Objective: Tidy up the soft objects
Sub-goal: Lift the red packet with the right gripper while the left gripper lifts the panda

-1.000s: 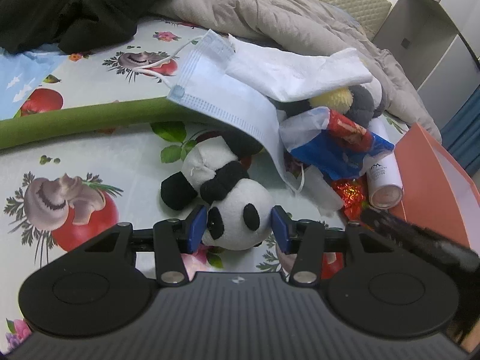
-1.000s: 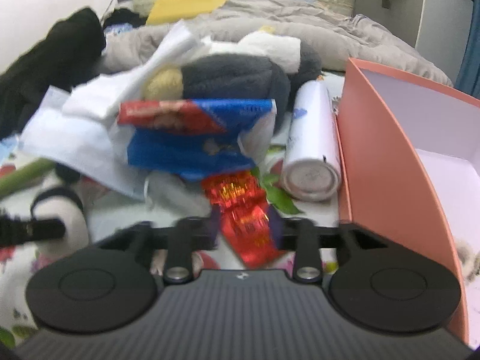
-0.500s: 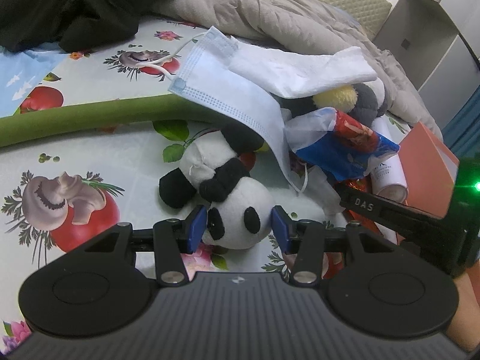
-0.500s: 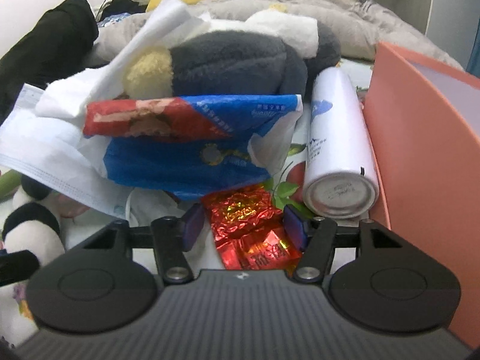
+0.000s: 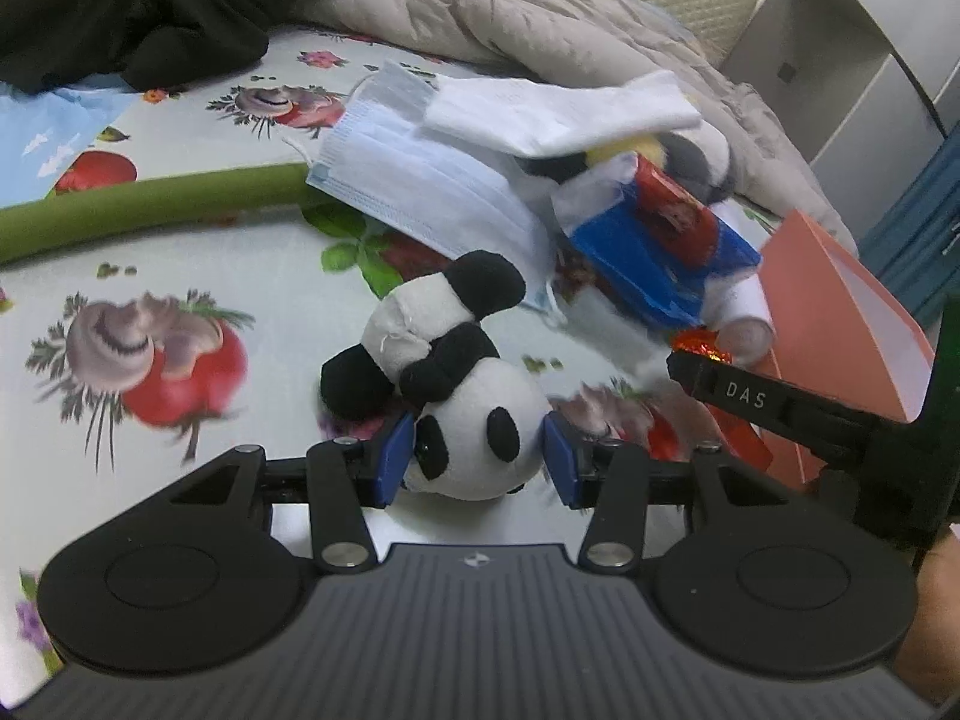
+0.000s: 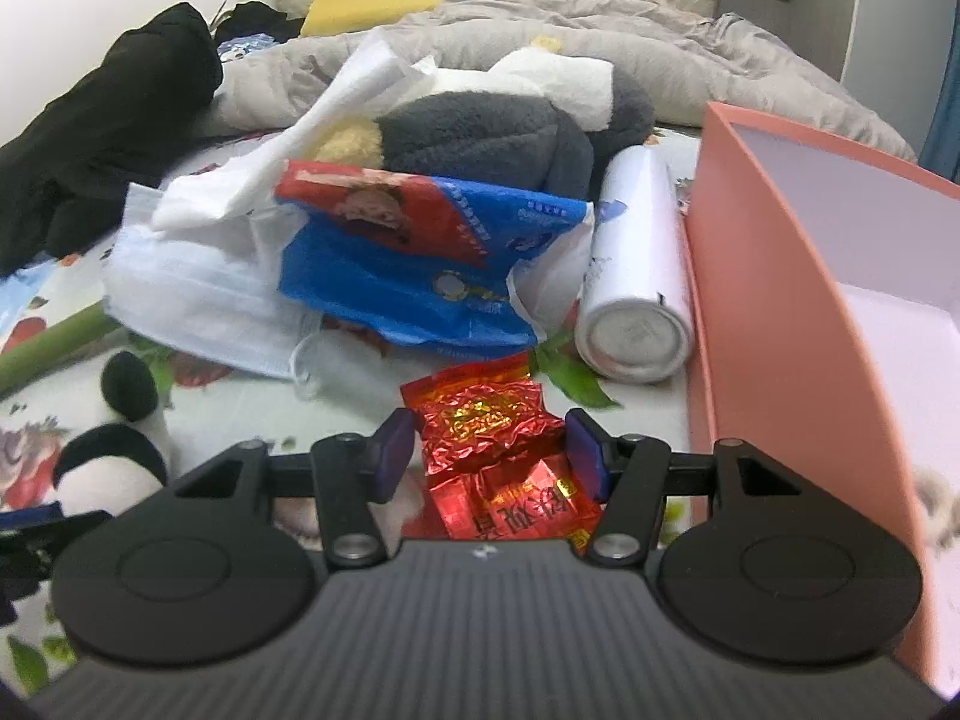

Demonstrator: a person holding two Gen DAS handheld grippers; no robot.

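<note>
A small black-and-white panda plush point(image 5: 420, 330) has its head squeezed between the blue pads of my left gripper point(image 5: 479, 459), which is shut on it; its body sticks out toward the pile. In the right wrist view the panda point(image 6: 114, 468) shows at the lower left. My right gripper point(image 6: 489, 456) stands open over a crinkled red foil packet point(image 6: 480, 420) that lies on the sheet between its fingers. Behind it are a blue-and-red plastic bag point(image 6: 420, 258), a face mask point(image 6: 192, 288), a white sock point(image 5: 558, 114) and a grey plush toy point(image 6: 492, 132).
An open orange box point(image 6: 774, 300) stands at the right, with a white bottle point(image 6: 636, 276) lying against its wall. A black garment point(image 5: 150, 0) and a grey blanket point(image 5: 540, 18) lie at the back. A green strip point(image 5: 150, 204) crosses the printed sheet.
The right gripper's jaws have spread off the red packet, which now rests on the sheet. The panda has come out from under the mask in the left gripper. The right gripper has entered the left view.
</note>
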